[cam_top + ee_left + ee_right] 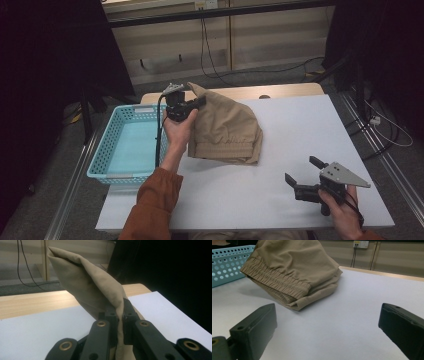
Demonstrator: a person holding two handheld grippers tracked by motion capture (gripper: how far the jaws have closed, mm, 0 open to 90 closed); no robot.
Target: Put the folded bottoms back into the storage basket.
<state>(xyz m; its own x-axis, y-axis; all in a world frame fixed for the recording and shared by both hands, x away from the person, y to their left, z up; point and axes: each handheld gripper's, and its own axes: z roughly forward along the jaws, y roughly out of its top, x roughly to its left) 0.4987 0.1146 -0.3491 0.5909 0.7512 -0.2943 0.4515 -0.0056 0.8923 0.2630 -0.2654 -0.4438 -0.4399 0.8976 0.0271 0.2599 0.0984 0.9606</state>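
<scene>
A folded tan garment [225,127] with an elastic waistband lies on the white table [300,135], its far left corner lifted. My left gripper [198,103] is shut on that raised corner, and in the left gripper view the tan garment [87,282] rises in a peak from between the closed jaws of my left gripper [120,315]. My right gripper [301,171] hovers open near the table's front right, empty. In the right gripper view the garment [292,270] lies ahead, with its waistband edge hanging just off the table, beyond my right gripper [327,322].
A light blue perforated basket [122,145] sits at the table's left edge, beside the garment; its wall shows in the right gripper view [227,265]. A wooden strip [280,91] runs along the table's far edge. Cables lie on the floor behind.
</scene>
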